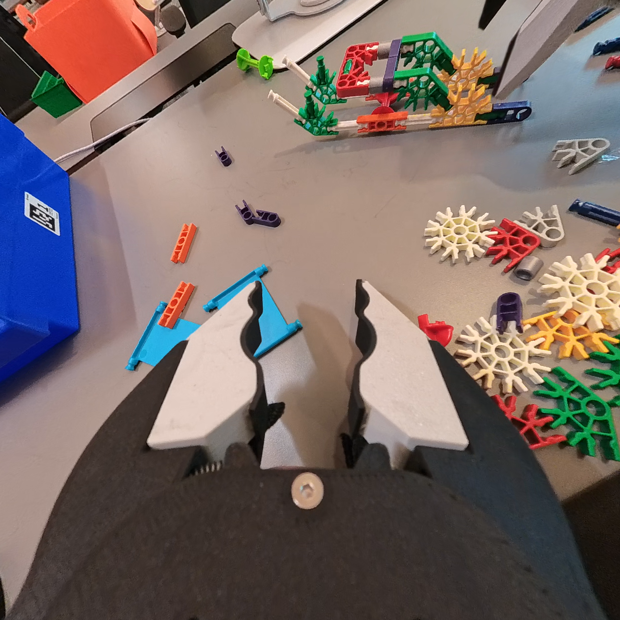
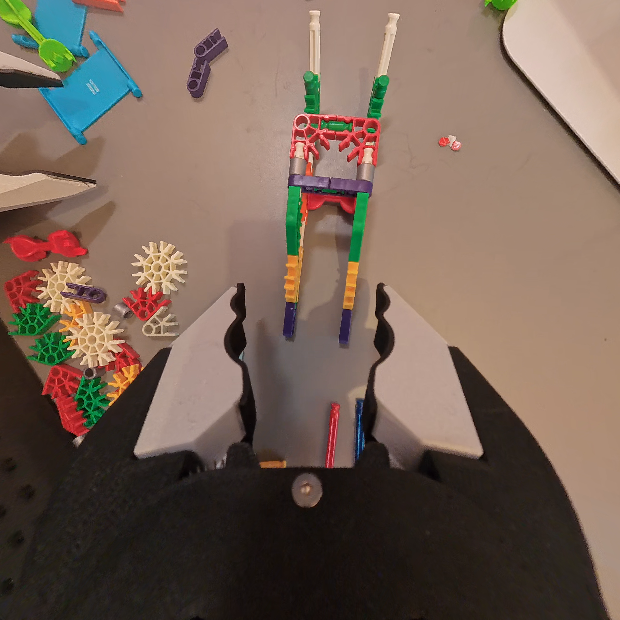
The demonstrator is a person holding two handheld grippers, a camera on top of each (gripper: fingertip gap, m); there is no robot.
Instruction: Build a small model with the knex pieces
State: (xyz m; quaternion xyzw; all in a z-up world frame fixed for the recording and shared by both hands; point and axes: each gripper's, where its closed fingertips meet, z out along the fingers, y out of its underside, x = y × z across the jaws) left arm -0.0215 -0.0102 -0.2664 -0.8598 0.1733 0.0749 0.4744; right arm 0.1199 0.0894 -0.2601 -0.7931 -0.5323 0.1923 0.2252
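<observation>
A built frame of coloured connector pieces [image 2: 330, 188] lies on the grey table, with red, purple, green, yellow and blue parts and two white rods at its far end. It also shows in the left wrist view [image 1: 402, 87]. My right gripper [image 2: 310, 288] is open and empty, its tips on either side of the frame's blue ends. My left gripper [image 1: 307, 285] is open and empty above bare table. A light blue panel [image 1: 268, 318] lies just beside its left finger. The left gripper's fingers [image 2: 43, 188] show at the left edge of the right wrist view.
A heap of loose white, red, green and yellow connectors [image 1: 543, 328] lies right of my left gripper. Orange clips [image 1: 183, 243] and purple connectors [image 1: 258, 216] lie ahead left. A blue bin [image 1: 33, 251] stands at the left. A red rod [image 2: 332, 432] lies under my right gripper.
</observation>
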